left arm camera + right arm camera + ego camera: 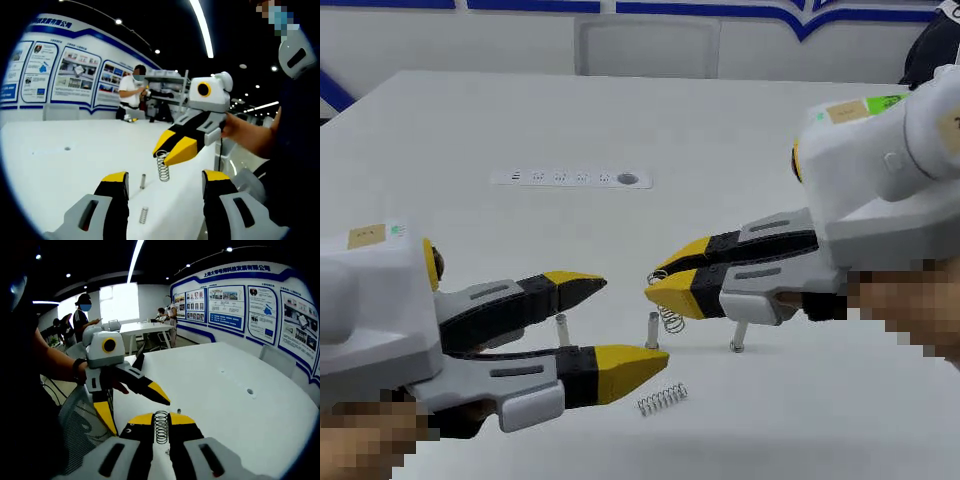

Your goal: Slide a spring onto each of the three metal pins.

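Observation:
Three short metal pins stand on the white table: one (563,328) between my left gripper's jaws, a middle one (653,328), and one (738,338) under my right gripper. My right gripper (655,283) is shut on a spring (667,312), which hangs just above and beside the middle pin. In the right gripper view the spring (161,426) stands upright between the yellow tips (161,416). My left gripper (625,325) is open, with nothing between its fingers (116,181). A loose spring (662,398) lies on the table in front of the pins, and appears again (143,215) beside a pin (143,181).
A socket strip (570,178) is set into the table (470,120) farther back. A grey chair (645,45) stands at the far edge. Beyond the table, a person (131,95) stands by shelves, and other people (82,315) stand in the room.

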